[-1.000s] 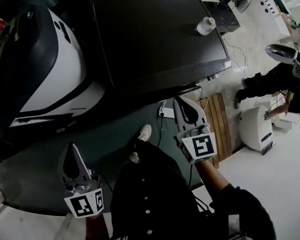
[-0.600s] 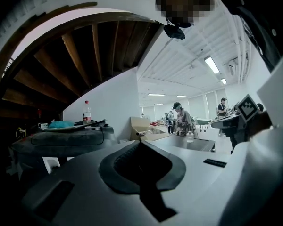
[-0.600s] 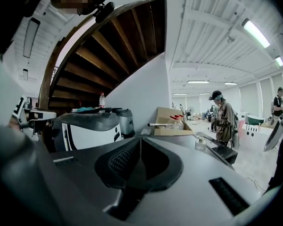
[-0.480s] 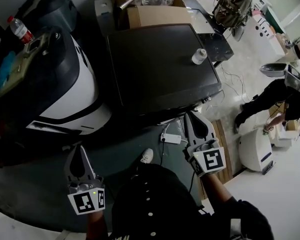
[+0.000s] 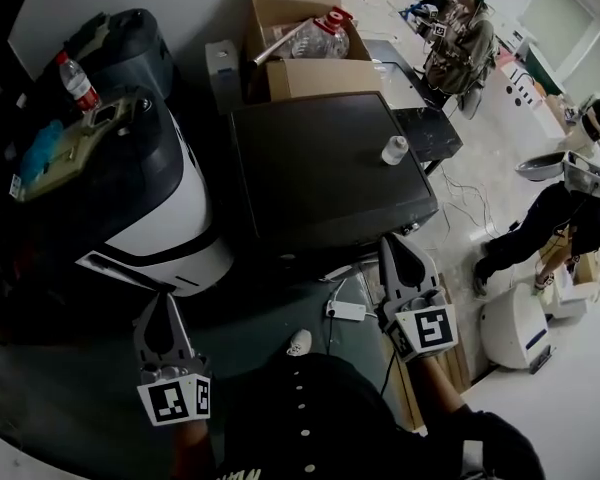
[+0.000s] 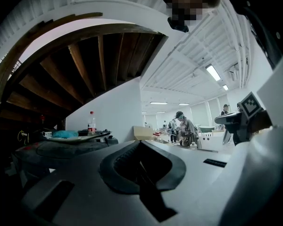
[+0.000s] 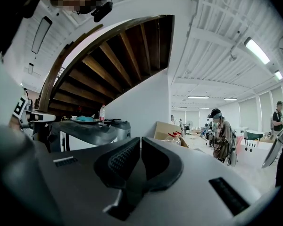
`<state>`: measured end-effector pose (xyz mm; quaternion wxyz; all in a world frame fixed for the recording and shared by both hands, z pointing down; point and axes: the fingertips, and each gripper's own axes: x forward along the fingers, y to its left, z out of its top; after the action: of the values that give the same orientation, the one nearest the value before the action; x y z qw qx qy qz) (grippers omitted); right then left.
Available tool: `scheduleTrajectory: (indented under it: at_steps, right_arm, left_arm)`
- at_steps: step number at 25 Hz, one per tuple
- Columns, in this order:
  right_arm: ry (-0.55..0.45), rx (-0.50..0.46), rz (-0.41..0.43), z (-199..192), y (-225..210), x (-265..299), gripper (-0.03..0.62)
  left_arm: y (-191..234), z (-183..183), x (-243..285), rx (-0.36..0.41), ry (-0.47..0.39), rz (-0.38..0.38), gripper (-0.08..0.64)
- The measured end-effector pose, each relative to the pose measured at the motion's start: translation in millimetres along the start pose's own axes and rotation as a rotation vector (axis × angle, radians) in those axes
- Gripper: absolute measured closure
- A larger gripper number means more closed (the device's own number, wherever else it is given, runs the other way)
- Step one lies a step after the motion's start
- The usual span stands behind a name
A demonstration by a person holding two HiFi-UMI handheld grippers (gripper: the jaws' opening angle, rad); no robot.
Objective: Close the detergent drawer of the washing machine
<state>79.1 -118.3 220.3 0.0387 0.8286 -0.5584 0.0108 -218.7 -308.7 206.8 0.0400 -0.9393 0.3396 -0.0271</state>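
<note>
Change: left gripper (image 5: 163, 300) and right gripper (image 5: 389, 240) are riding higher than a second ago, each with jaws pressing together, empty.
Task thing: detergent drawer seemingly sitting on the dark-topped washing machine (image 5: 330, 173) ahead, its front hidden.
Around: white bottle (image 5: 394, 150) is standing atop it.

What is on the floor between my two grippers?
In the head view, a white power strip and the person's white shoe lie between the left gripper and the right gripper.
</note>
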Motion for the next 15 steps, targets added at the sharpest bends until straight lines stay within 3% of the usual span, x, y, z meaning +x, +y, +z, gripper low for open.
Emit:
scheduleTrajectory:
  at_steps: [8,15]
  right_arm:
    - [-0.05,0.005,-0.014,20.4,3.4,-6.4,0.555]
    - [-0.085,0.015,0.033,28.3,20.3,-2.3,0.558]
  left_arm:
    - [9.0,18.1,-5.9,0.011,-0.044,0.014,0.548]
    - [9.6,21.2,-8.9,0.019,-0.051,0.01,0.548]
